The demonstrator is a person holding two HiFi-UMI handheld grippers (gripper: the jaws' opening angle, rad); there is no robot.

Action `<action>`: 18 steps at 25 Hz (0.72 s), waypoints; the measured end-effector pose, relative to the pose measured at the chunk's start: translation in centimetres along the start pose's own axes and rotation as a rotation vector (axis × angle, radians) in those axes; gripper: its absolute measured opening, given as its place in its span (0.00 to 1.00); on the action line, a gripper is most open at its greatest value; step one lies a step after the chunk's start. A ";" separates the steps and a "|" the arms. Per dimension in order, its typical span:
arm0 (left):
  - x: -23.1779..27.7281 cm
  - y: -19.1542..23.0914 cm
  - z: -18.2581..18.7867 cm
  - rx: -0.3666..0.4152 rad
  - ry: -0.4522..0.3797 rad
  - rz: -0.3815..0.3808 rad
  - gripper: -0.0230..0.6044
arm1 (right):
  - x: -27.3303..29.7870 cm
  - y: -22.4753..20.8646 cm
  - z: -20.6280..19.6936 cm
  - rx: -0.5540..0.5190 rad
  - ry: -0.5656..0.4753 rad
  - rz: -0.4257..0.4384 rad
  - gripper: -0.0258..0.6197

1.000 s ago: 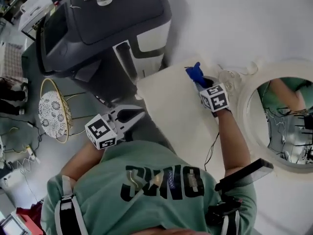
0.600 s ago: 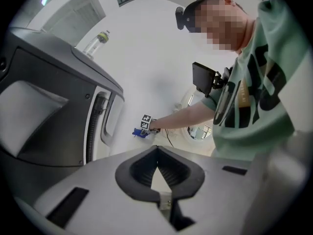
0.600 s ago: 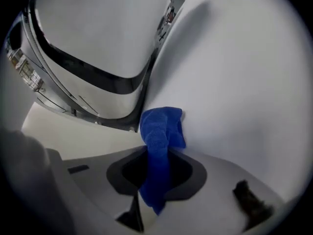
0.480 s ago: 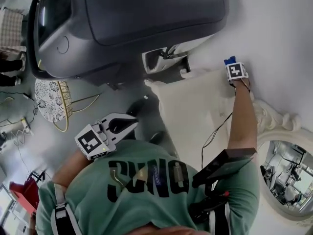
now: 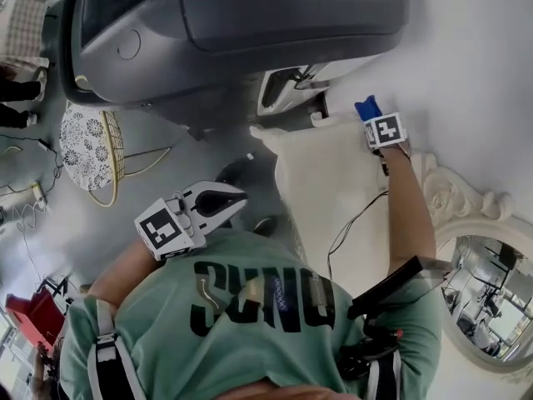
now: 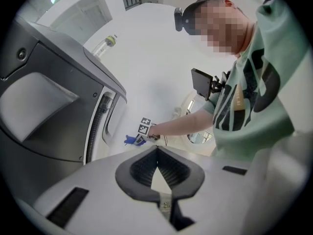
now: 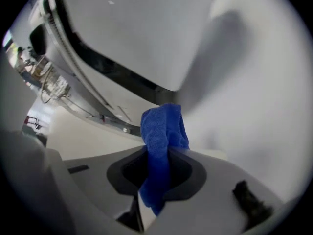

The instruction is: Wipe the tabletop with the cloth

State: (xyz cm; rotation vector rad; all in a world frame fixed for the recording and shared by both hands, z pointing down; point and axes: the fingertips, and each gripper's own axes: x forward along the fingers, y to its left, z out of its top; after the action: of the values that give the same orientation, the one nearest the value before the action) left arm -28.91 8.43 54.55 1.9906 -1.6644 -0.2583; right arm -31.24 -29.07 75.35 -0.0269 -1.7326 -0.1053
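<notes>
The blue cloth (image 5: pixel 366 107) is pinched in my right gripper (image 5: pixel 372 121), which is shut on it at the far corner of the cream tabletop (image 5: pixel 325 190), close to the white wall. In the right gripper view the cloth (image 7: pixel 163 126) stands folded up out of the shut right gripper (image 7: pixel 164 153). My left gripper (image 5: pixel 237 197) hangs off the table by my body, shut with nothing in it. From the left gripper view, the shut left gripper (image 6: pixel 156 150) points toward the distant right gripper (image 6: pixel 145 127) and cloth (image 6: pixel 130 140).
A large dark grey machine (image 5: pixel 233 32) stands right behind the table's far edge, with a clear bottle (image 6: pixel 104 45) on top. An ornate round mirror (image 5: pixel 491 307) lies at the right. A wire stool with a lace top (image 5: pixel 87 152) sits on the floor at the left.
My right gripper has carried the cloth across the tabletop to its far corner, then slid a little left. The left gripper has stayed by my body.
</notes>
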 end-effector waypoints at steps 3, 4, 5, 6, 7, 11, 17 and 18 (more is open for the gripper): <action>-0.4 -2.2 1.3 0.023 -0.043 -0.007 0.05 | -0.4 13.9 0.8 -0.116 -0.029 0.212 0.16; -0.5 -3.1 1.7 0.029 -0.054 -0.011 0.05 | -0.6 17.0 0.2 -0.168 0.000 0.218 0.16; -0.7 -3.9 2.1 0.038 -0.062 -0.013 0.05 | -0.8 19.5 -0.1 -0.233 0.017 0.197 0.16; -0.9 -4.7 2.4 0.052 -0.065 -0.012 0.05 | -1.0 21.6 0.3 -0.303 0.003 0.173 0.16; -1.1 -5.3 2.7 0.067 -0.066 -0.009 0.05 | -1.2 23.5 1.2 -0.367 -0.038 0.160 0.16; -1.8 -6.7 2.3 0.076 -0.070 0.001 0.05 | -1.8 28.3 2.6 -0.478 -0.116 0.184 0.16; -1.0 -5.6 2.1 0.068 -0.062 -0.002 0.05 | -2.1 19.8 0.0 -0.253 -0.059 0.176 0.16; -0.9 -5.0 2.1 0.062 -0.061 -0.002 0.05 | -2.3 15.6 -1.5 -0.172 -0.004 0.134 0.16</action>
State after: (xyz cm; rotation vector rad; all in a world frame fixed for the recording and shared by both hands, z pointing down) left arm -25.82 9.27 50.09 2.0488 -1.7278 -0.2742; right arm -28.14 -13.58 74.19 -0.2695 -1.7168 -0.1553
